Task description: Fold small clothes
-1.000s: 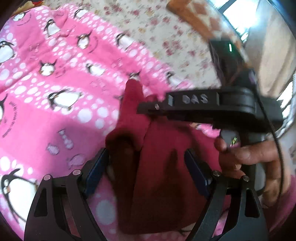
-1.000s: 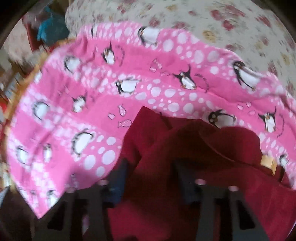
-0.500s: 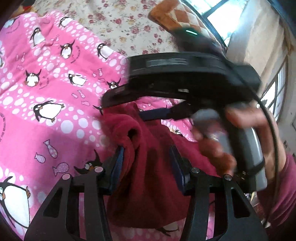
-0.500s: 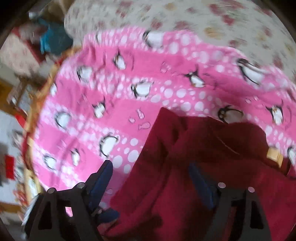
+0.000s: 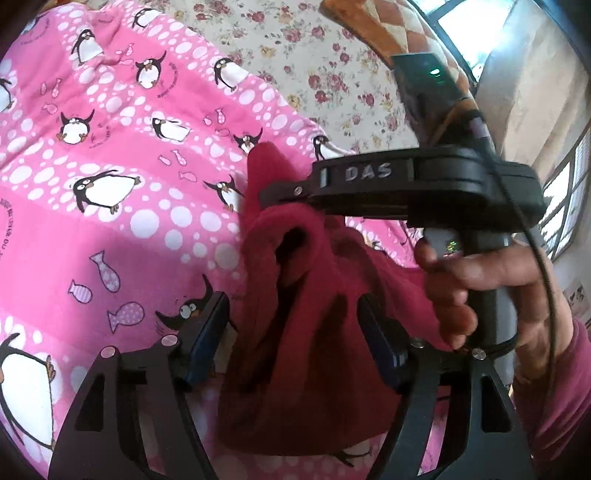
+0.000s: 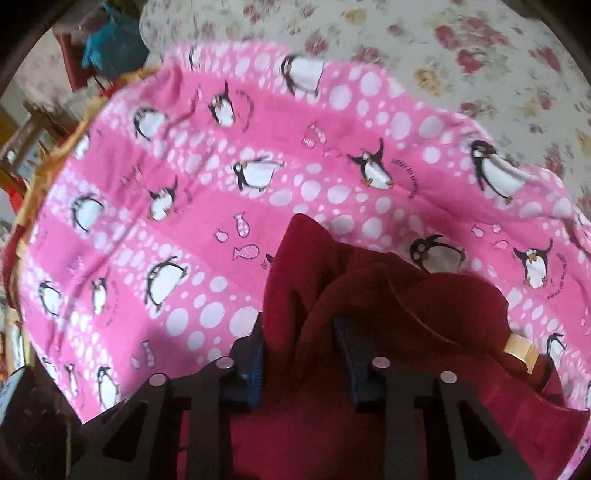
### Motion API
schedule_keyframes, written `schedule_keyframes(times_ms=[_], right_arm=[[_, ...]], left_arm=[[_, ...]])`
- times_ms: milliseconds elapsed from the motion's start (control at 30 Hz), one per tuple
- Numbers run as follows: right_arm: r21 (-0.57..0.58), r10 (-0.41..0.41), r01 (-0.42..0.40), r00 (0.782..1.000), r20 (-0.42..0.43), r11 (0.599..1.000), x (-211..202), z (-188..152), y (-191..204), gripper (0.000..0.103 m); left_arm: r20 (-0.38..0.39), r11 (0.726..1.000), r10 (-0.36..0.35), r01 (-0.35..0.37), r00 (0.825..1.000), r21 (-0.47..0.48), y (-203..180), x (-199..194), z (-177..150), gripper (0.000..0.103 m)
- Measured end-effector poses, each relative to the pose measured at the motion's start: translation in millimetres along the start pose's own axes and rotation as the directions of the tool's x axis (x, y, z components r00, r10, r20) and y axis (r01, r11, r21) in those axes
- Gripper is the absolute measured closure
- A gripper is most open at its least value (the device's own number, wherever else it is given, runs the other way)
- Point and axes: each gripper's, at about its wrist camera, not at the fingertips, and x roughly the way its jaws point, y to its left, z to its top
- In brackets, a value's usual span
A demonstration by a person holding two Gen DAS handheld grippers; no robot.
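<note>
A dark red fleece garment (image 5: pixel 306 332) lies bunched on a pink penguin blanket (image 5: pixel 110 155). My left gripper (image 5: pixel 295 332) is open, its blue pads (image 5: pixel 207 332) standing either side of the cloth. The right gripper's body (image 5: pixel 406 192), marked DAS, crosses the left wrist view above the garment, held by a hand (image 5: pixel 480 288). In the right wrist view my right gripper (image 6: pixel 299 354) is shut on a fold of the red garment (image 6: pixel 369 314), with cloth bulging between the pads. A yellow label (image 6: pixel 521 350) shows on the garment at the right.
The blanket (image 6: pixel 184 221) lies on a floral bedsheet (image 5: pixel 314 66) and ends at its far edge. A patterned cushion (image 5: pixel 388 29) sits at the back right near a window. Furniture and a blue item (image 6: pixel 110 44) stand beyond the bed's edge.
My left gripper has opened wider around the cloth. My right gripper has closed from open onto the garment's fold and its body now sits steady above the garment.
</note>
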Motion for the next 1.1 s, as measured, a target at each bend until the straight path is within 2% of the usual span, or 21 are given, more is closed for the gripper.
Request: schedule_keyframes(times_ms=[33, 67, 100, 133, 200, 333, 467, 633, 867, 967, 1067, 1100], right_arm=[[0.006, 0.009, -0.009, 1.0, 0.011, 1.0, -3, -2, -2, 0.073], [0.013, 0.018, -0.018, 1.0, 0.02, 1.0, -5, -4, -4, 0.074], [0.023, 0.028, -0.029, 0.999, 0.035, 0.999, -9, -7, -5, 0.075], [0.03, 0.035, -0.036, 0.998, 0.043, 0.999, -10, -9, -6, 0.075], [0.05, 0.057, -0.061, 0.996, 0.071, 0.997, -17, -13, -12, 0.076], [0.076, 0.098, -0.108, 0.986, 0.133, 0.991, -44, -23, -23, 0.078], [0.086, 0.125, -0.144, 0.973, 0.196, 0.986, -84, -40, -38, 0.079], [0.111, 0.134, -0.173, 0.946, 0.294, 0.979, -142, -71, -70, 0.079], [0.207, 0.095, -0.186, 0.918, 0.386, 0.961, -195, -118, -131, 0.08], [0.27, 0.082, -0.208, 0.907, 0.414, 0.94, -203, -145, -164, 0.08], [0.353, 0.06, -0.214, 0.915, 0.4, 0.911, -193, -174, -198, 0.08], [0.395, 0.043, -0.203, 0.925, 0.378, 0.896, -184, -185, -211, 0.08]], left_arm=[[-0.002, 1.0, -0.004, 0.004, 1.0, 0.009, -2, 0, -1, 0.038], [0.0, 1.0, -0.019, 0.019, 1.0, 0.022, -4, -1, -3, 0.049], [-0.009, 0.999, -0.03, 0.031, 0.999, 0.043, -9, -1, -4, 0.071], [-0.012, 0.998, -0.02, 0.02, 1.0, 0.056, -13, -1, -2, 0.08], [0.002, 0.997, -0.012, 0.012, 1.0, 0.08, -19, -6, -3, 0.089], [-0.001, 0.997, -0.069, 0.069, 0.998, 0.038, -29, -15, -1, 0.09], [0.003, 0.988, -0.087, 0.086, 0.996, 0.131, -68, -22, -3, 0.09], [-0.033, 0.959, -0.138, 0.142, 0.99, 0.244, -131, -15, -5, 0.09], [-0.132, 0.914, -0.181, 0.216, 0.975, 0.343, -211, 24, -20, 0.09], [-0.174, 0.904, -0.161, 0.216, 0.971, 0.369, -232, 47, -35, 0.09], [-0.248, 0.909, -0.121, 0.208, 0.961, 0.361, -244, 84, -55, 0.09], [-0.263, 0.911, -0.113, 0.206, 0.958, 0.357, -244, 93, -59, 0.09]])
